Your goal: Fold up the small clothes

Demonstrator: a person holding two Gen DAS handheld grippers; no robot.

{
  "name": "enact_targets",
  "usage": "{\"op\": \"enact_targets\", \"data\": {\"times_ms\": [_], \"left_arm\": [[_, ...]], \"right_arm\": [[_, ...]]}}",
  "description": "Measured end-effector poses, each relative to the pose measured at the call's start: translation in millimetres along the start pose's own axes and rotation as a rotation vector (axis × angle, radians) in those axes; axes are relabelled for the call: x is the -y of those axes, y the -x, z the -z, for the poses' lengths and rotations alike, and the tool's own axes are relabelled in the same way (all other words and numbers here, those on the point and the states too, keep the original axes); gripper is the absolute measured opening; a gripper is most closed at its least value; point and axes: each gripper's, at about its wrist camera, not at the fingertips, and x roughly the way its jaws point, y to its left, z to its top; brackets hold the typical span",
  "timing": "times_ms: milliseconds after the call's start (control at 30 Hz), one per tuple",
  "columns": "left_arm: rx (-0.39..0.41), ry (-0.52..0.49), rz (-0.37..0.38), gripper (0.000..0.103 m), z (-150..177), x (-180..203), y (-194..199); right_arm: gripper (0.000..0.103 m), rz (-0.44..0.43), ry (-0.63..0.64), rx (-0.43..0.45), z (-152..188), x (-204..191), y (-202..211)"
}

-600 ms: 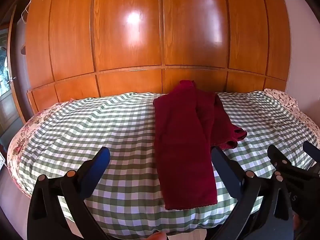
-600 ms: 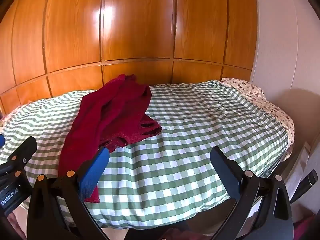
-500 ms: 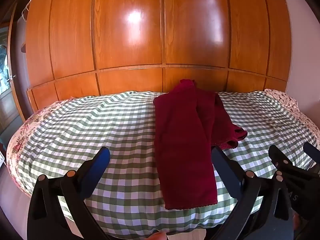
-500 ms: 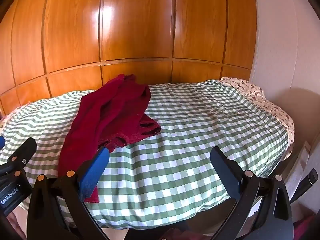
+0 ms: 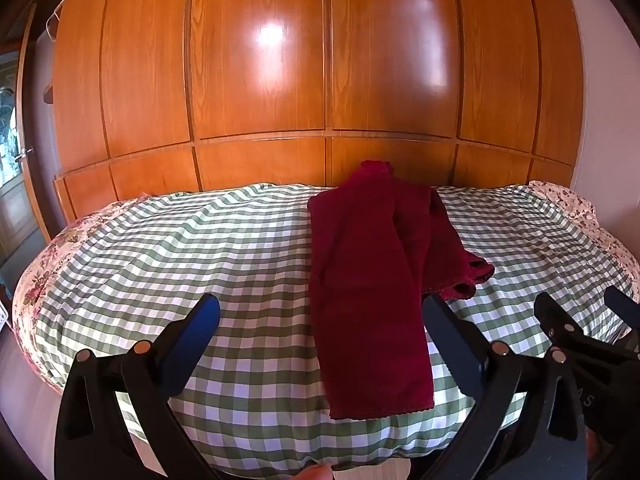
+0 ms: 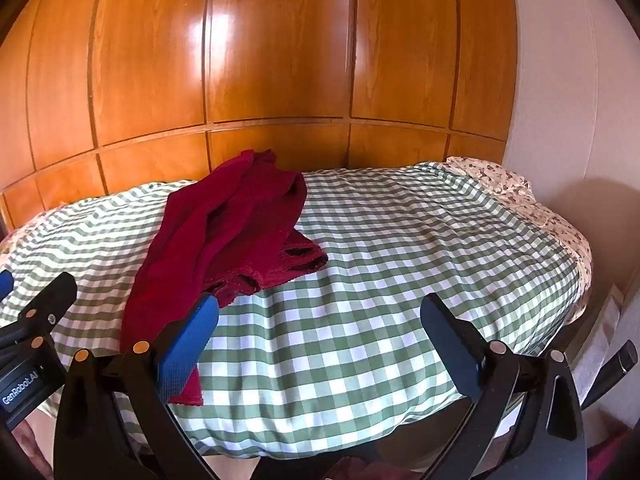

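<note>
**One red garment, two tongs spread wide over the bed**

Here we are at the bed's near edge, and there's one piece of clothing in play: a dark red garment (image 5: 368, 280) lying lengthwise on the green-checked bedcover (image 5: 180, 260). From the left tongs (image 5: 320, 312) it sits just ahead and a touch right of centre, its scalloped near hem reaching in between the two fingers, not touching either. Those left tongs are spread wide, nothing between them, both blue pads showing.

Over to the right tongs (image 6: 320, 312), also gaping wide and holding nothing. From here the garment (image 6: 224, 236) lies ahead and off to the left, its near end passing behind the left-hand finger (image 6: 188, 336); the right-hand finger hangs over bare checks. The cloth is rumpled on its right side, one folded flap (image 6: 296, 260) sticking out toward the middle of the bed.

Count the tools: two tongs, side by side, each catching the other at the edge of its view. A floral sheet (image 6: 516, 188) peeks out at the bed's far right end. Behind the bed, one long run of glossy wooden panelling (image 5: 320, 72).
</note>
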Motion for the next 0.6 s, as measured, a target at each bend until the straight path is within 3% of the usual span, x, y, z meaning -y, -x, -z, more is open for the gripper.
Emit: {"op": "enact_targets", "data": {"times_ms": [600], "left_arm": [[-0.001, 0.01, 0.0, 0.101, 0.3, -3.2, -1.0]], "right_arm": [[0.1, 0.003, -0.003, -0.006, 1.1, 0.8, -1.7]]}}
